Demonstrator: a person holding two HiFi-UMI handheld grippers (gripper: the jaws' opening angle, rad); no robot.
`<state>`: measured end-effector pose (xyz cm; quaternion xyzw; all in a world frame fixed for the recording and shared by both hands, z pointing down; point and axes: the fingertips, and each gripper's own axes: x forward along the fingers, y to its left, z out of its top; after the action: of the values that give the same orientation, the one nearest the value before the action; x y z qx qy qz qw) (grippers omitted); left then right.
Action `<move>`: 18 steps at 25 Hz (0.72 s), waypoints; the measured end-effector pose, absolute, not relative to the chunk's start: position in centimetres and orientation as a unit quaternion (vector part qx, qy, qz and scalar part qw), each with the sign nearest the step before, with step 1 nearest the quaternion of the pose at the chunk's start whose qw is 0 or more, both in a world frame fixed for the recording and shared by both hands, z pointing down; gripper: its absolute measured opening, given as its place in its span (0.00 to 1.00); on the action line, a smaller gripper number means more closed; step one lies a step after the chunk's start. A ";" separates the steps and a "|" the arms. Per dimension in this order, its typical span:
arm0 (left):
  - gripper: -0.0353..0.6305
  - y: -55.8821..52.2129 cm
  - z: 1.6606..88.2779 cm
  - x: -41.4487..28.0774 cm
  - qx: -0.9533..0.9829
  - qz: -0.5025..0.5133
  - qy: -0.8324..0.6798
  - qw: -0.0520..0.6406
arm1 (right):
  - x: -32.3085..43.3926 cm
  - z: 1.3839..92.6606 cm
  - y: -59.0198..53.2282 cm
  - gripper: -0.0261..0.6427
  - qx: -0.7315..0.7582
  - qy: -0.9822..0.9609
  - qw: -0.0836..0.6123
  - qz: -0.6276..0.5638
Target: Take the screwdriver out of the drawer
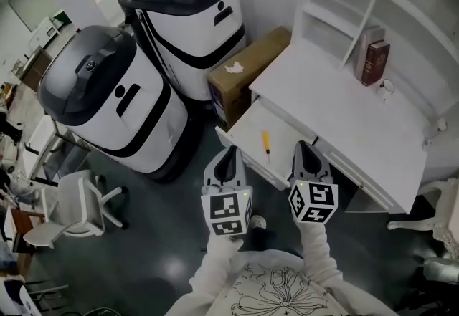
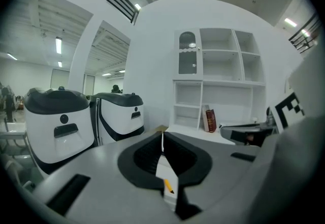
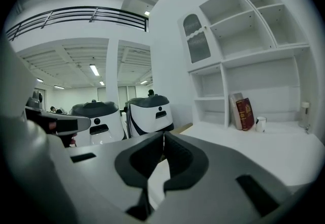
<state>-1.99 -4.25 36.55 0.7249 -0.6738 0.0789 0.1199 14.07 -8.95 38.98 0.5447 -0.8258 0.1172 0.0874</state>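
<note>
The drawer (image 1: 247, 137) stands pulled out from under the white tabletop (image 1: 326, 108). In the head view its near edge is covered by the left gripper (image 1: 229, 151) and the right gripper (image 1: 302, 145). The screwdriver (image 1: 266, 144) lies loose on the drawer floor between the two, touched by neither. Its yellow handle is plain, but the dark shaft is thin and hard to follow. The left gripper view shows that gripper's jaws clenched together on nothing, and through the notch beneath them only a sliver of drawer and a bit of yellow handle. The right gripper view shows its jaws likewise clenched and empty, over a white sliver alone. The shelf unit (image 3: 244, 40) is cut off at the top of the head view; the gripper views show its upper bays. Two books (image 1: 371, 55) stand near a small cup (image 1: 386, 87), and the red spine's gilt print is too small to read. A cardboard box (image 1: 240, 74) with a torn, unreadable white label sits just beside the tabletop's end.
</note>
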 end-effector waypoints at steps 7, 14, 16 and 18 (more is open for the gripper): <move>0.07 -7.9 38.3 -2.9 0.722 0.091 -0.673 0.135 | 13.5 41.0 -12.6 0.05 0.542 -0.823 0.097 0.139; 0.07 -13.0 39.7 -4.1 0.728 0.097 -0.663 0.144 | 12.2 42.4 -17.0 0.06 0.540 -0.821 0.110 0.150; 0.07 -14.5 40.1 -4.4 0.732 0.100 -0.658 0.147 | 11.7 42.8 -18.3 0.11 0.540 -0.819 0.114 0.153; 0.07 -16.0 40.5 -4.8 0.736 0.103 -0.652 0.152 | 11.1 43.3 -19.6 0.14 0.541 -0.818 0.119 0.156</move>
<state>-4.76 -15.99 40.52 0.7360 -0.6517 0.1032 0.1518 11.13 -19.56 43.29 0.5414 -0.8175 0.1559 0.1194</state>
